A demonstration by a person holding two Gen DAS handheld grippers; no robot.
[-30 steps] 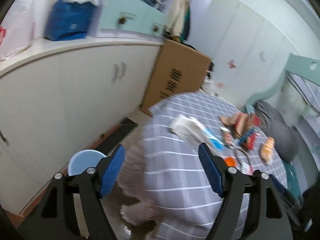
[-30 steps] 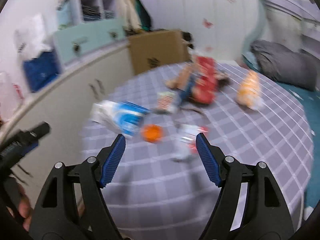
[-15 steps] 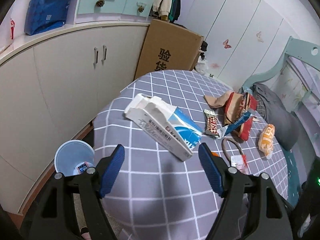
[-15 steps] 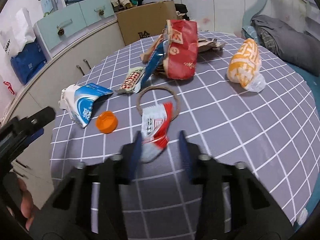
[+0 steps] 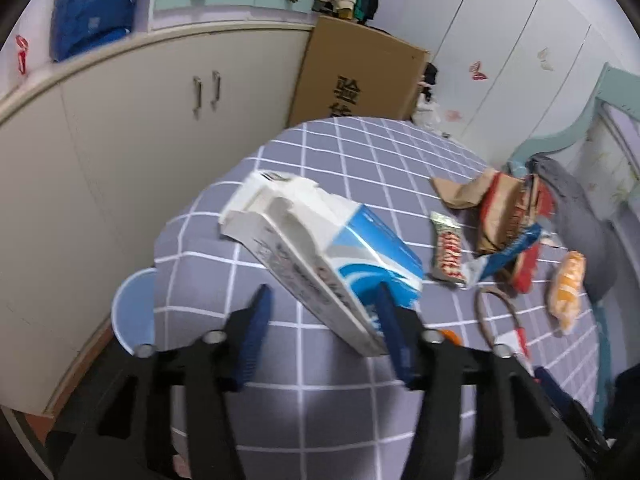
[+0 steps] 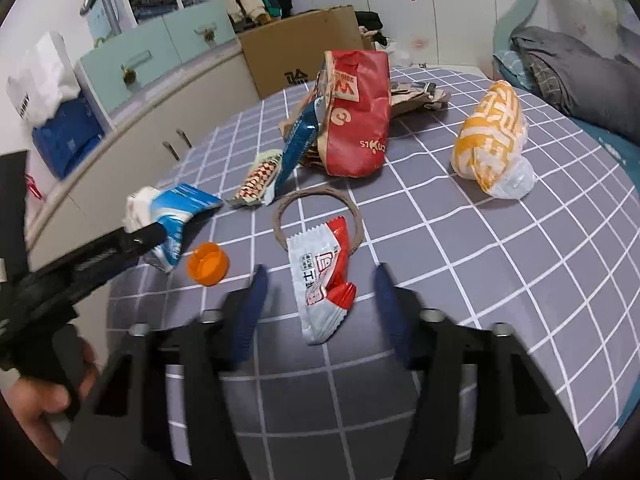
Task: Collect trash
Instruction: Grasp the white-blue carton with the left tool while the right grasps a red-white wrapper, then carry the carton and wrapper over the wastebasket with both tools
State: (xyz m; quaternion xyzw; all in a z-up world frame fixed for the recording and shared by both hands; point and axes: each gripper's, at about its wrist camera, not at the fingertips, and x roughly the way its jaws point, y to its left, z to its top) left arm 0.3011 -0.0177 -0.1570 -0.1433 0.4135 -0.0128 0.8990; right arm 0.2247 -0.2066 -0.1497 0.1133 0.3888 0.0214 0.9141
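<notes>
A crushed blue-and-white carton (image 5: 320,252) was seen lying on the round table covered with a grey checked cloth (image 5: 360,152), its near end reaching in between the blue pads of the left gripper (image 5: 324,332). The right-hand pad (image 5: 394,336) lay against the carton's near corner, while the left-hand pad stood clear of it with cloth showing in the gap. The jaws had just been closing around the carton, but a clamp on it was not shown; they stood partly apart. A pale blue bin (image 5: 132,312) was visible on the floor just beside the table edge, to the left of that gripper.

In the right wrist view, a white-and-red wrapper (image 6: 322,280) lay flat on the cloth between the pads of the right gripper (image 6: 320,300), touched by neither. Those jaws had just been opening a little and stood partly apart, with nothing held. An orange cap (image 6: 208,263) lay just left of the wrapper, and a thin brown ring (image 6: 318,216) lay partly under its far end. Farther off were a red bag (image 6: 358,114) and an orange-and-white bag (image 6: 492,136).
</notes>
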